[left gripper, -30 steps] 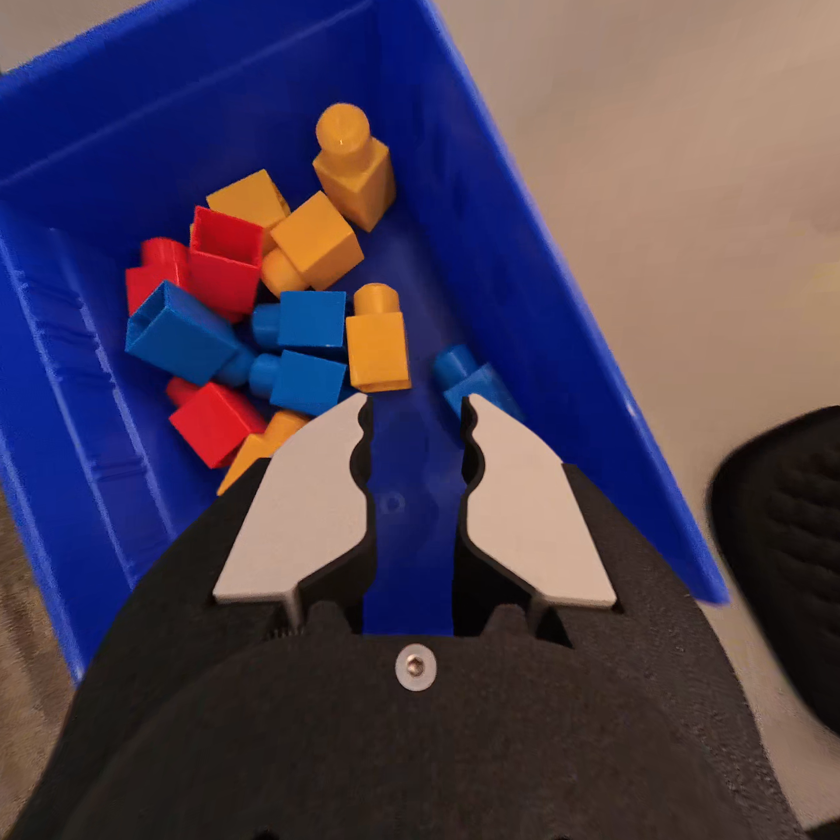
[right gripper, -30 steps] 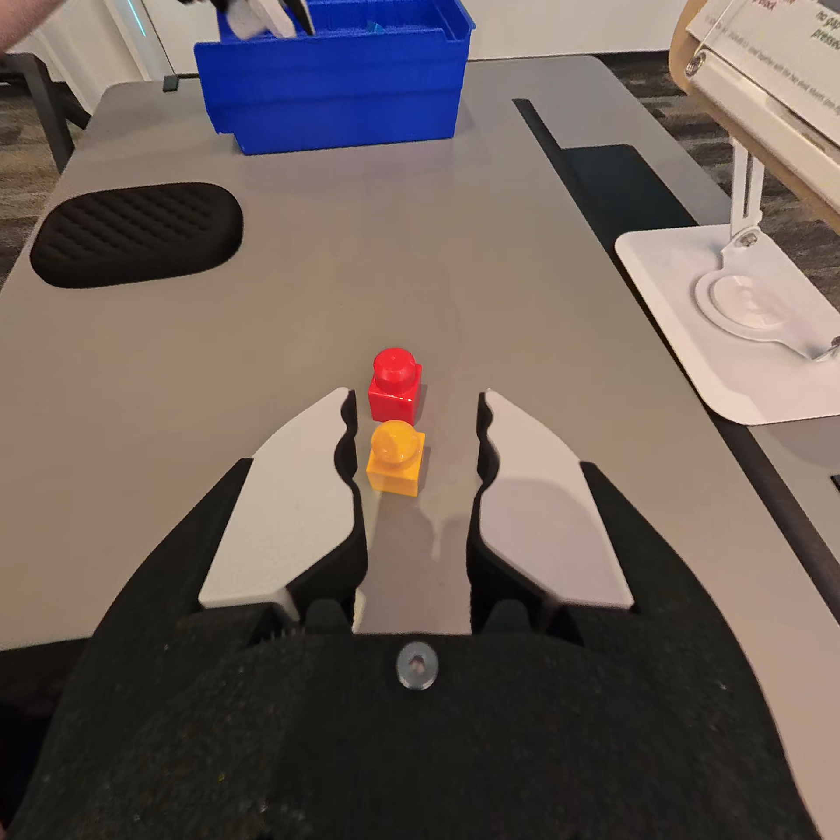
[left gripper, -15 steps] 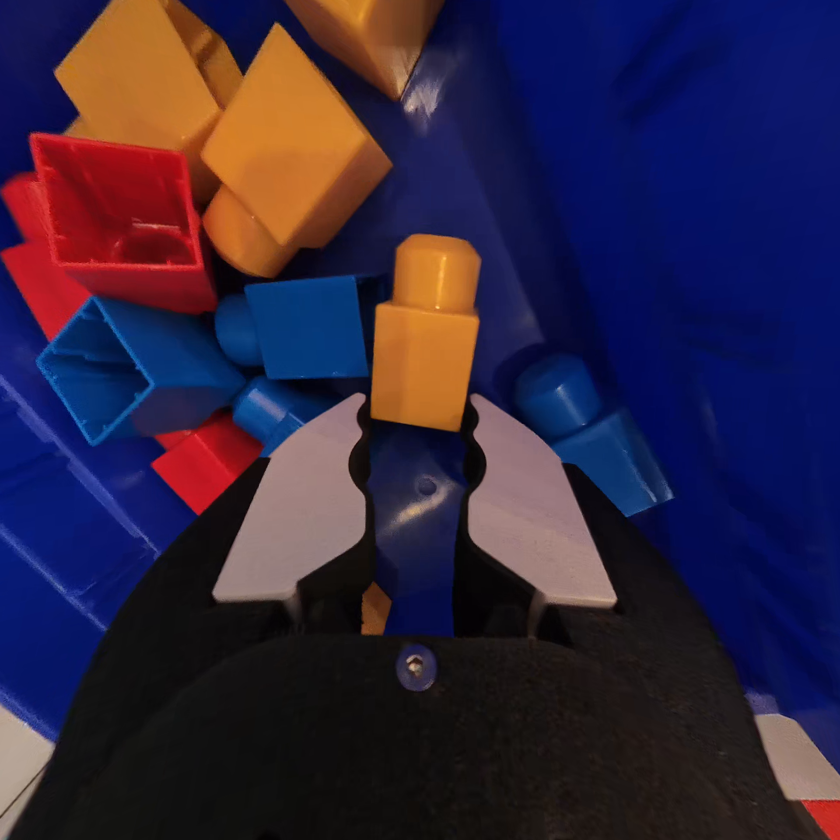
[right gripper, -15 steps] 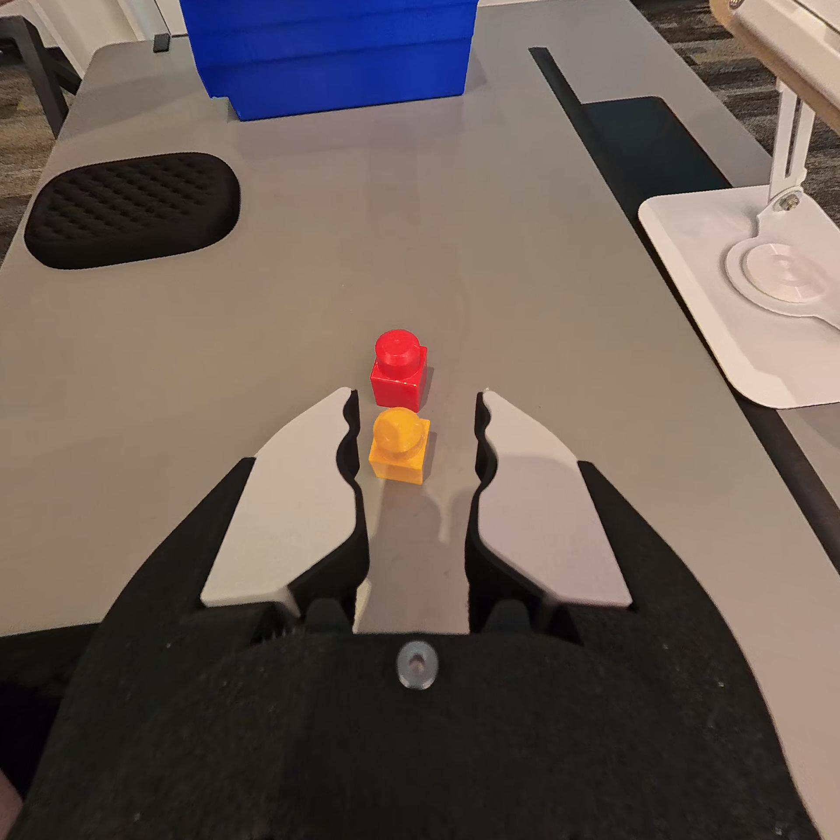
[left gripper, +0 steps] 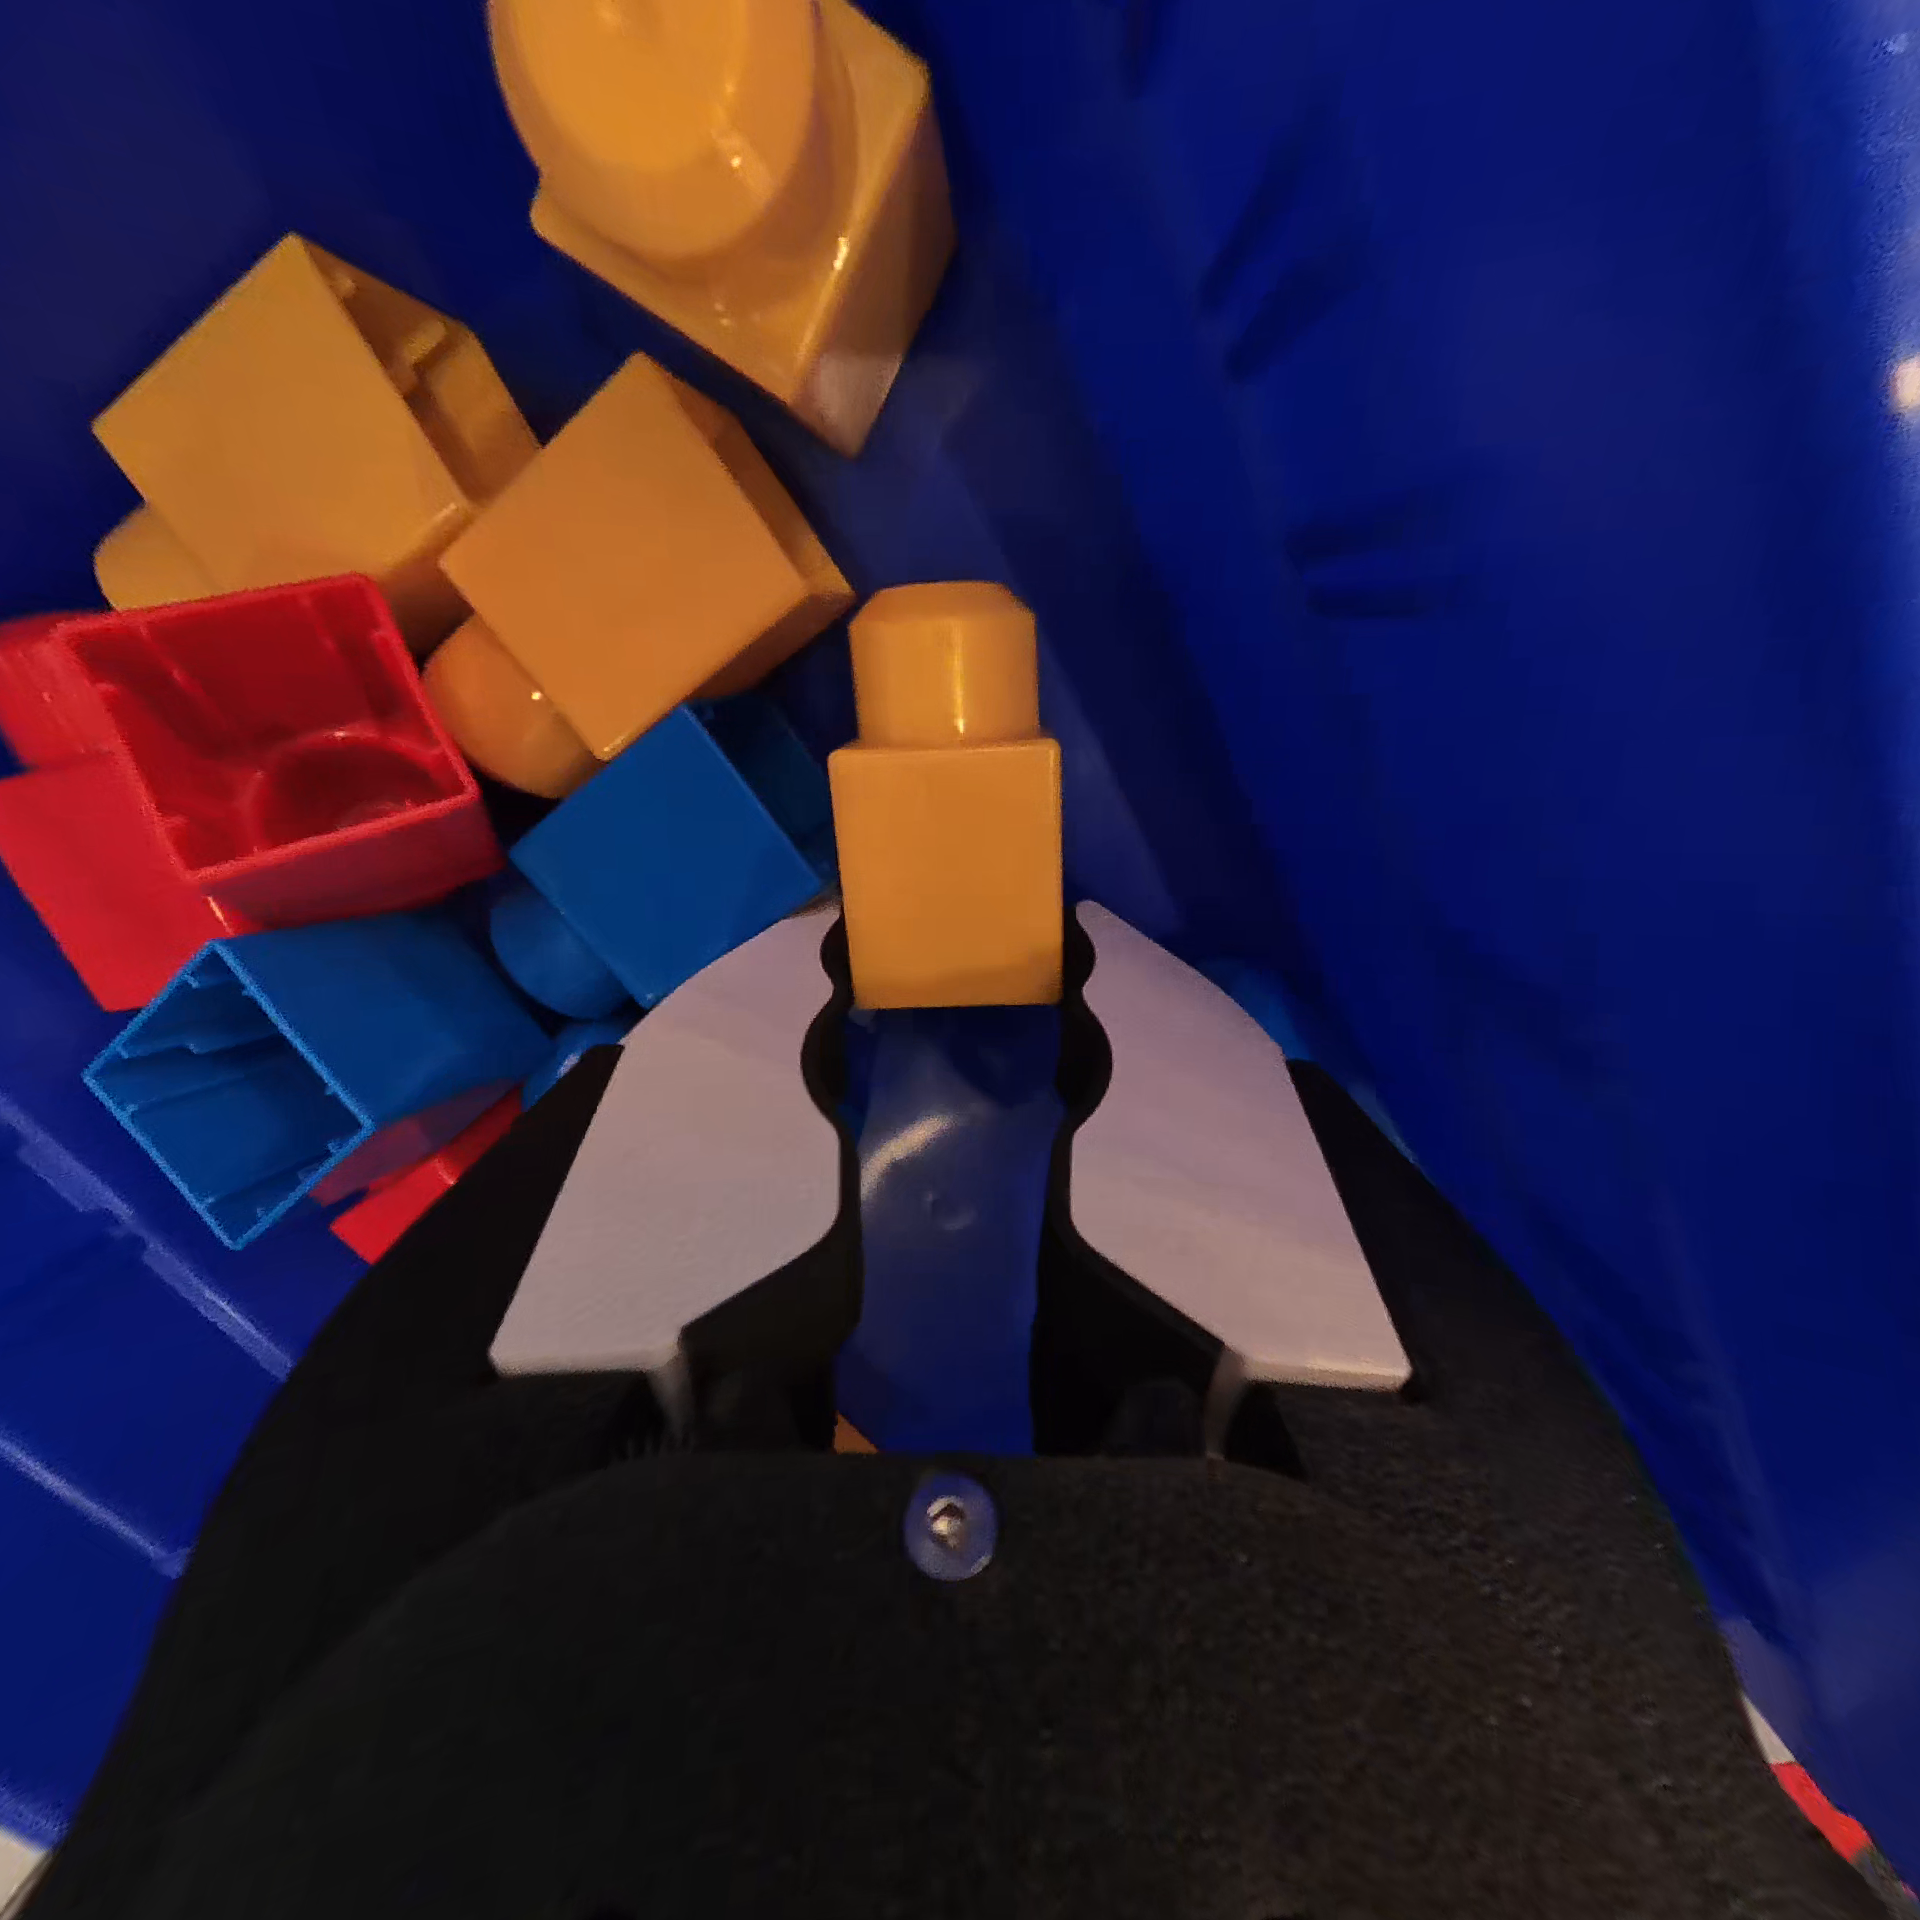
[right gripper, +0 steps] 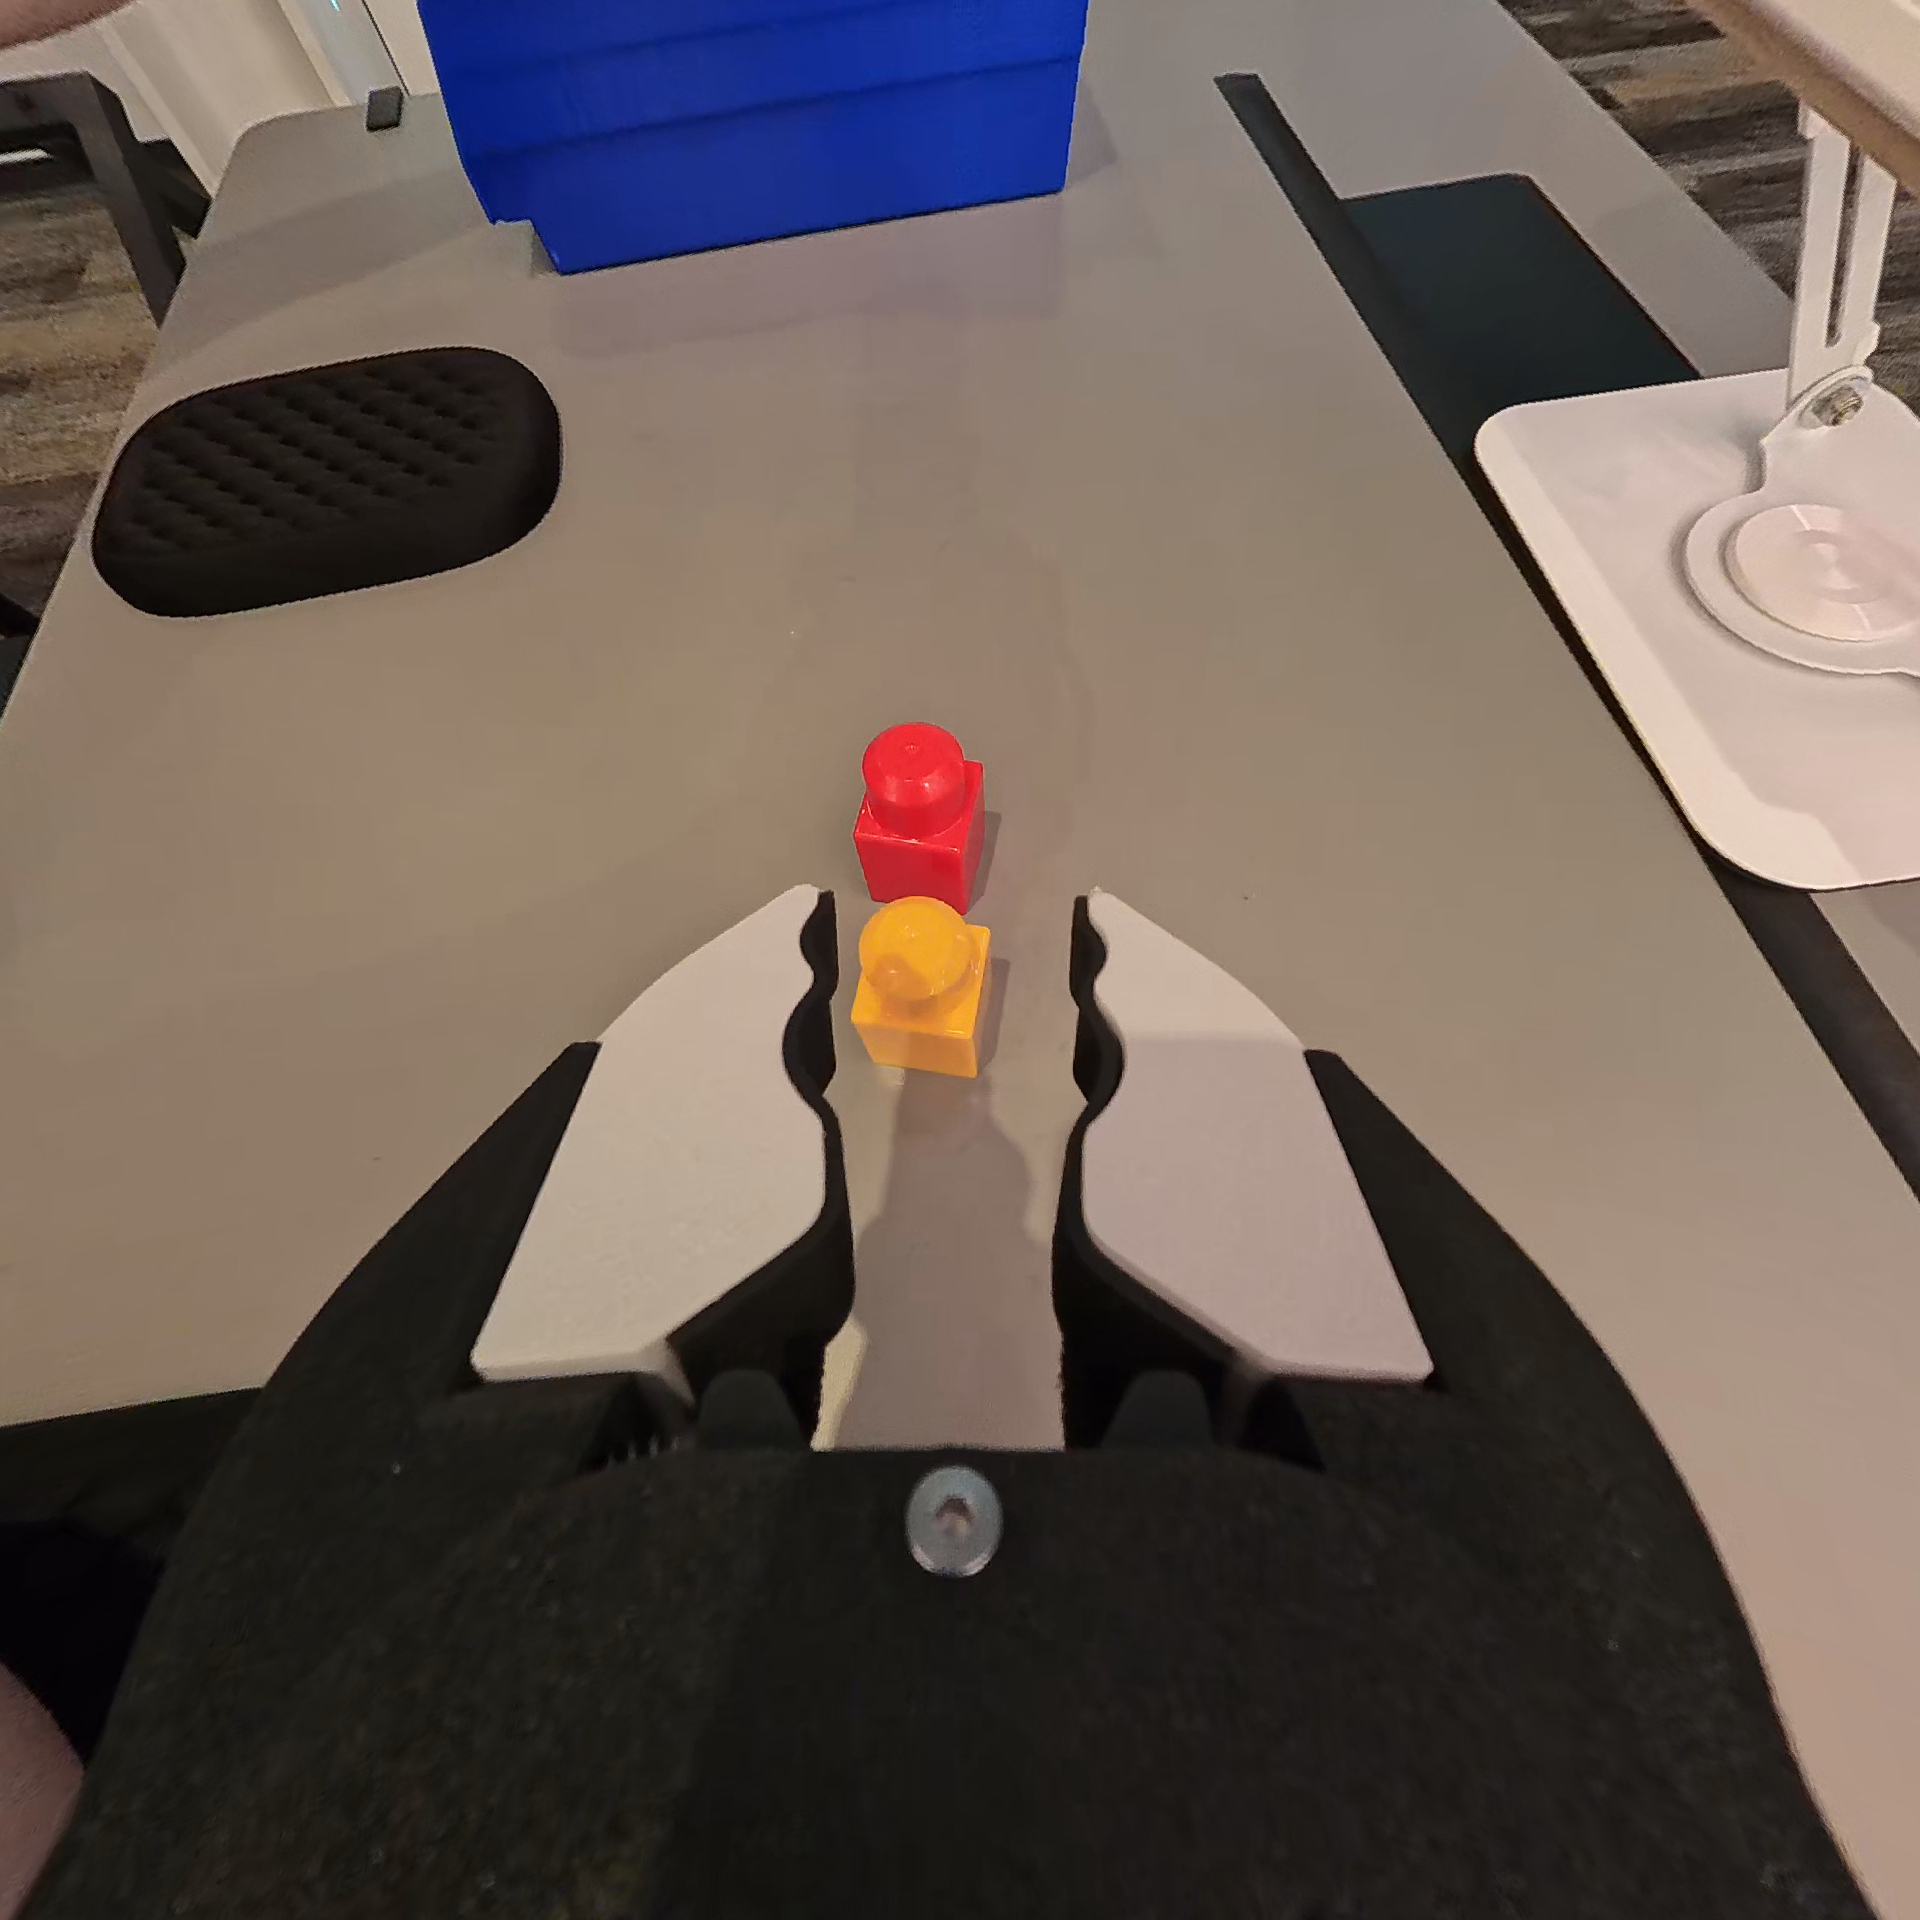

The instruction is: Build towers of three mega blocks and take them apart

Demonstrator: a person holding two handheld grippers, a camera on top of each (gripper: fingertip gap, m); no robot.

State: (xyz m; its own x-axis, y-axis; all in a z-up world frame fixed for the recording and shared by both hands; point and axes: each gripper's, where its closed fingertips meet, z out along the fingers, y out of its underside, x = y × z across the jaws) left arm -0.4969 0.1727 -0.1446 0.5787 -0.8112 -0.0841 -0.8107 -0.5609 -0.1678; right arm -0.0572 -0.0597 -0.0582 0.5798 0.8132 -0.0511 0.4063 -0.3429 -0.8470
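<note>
My left gripper (left gripper: 951, 940) is down inside the blue bin (left gripper: 1507, 727). It is open, and the base of a yellow block (left gripper: 945, 862) lying on its side sits between its fingertips, stud pointing away. Several more yellow, red and blue blocks lie piled to the left, such as a red one (left gripper: 260, 748) and a blue one (left gripper: 675, 842). In the right wrist view, my right gripper (right gripper: 951, 914) is open over the grey table (right gripper: 416, 935). An upright yellow block (right gripper: 920, 997) stands between its fingertips, nearer the left finger. An upright red block (right gripper: 920, 831) stands just beyond it.
The blue bin (right gripper: 769, 135) stands at the table's far end. A black ridged pad (right gripper: 322, 478) lies at the left. A white stand base (right gripper: 1714, 623) sits at the right, beyond a dark strip (right gripper: 1455, 239). The bin's right wall is close to my left gripper. The left gripper's tips are roughly 50 centimetres from the right gripper's.
My left gripper has dropped into the bin and moved forward until the yellow block's base sits between its tips. My right gripper has edged forward around the yellow block on the table.
</note>
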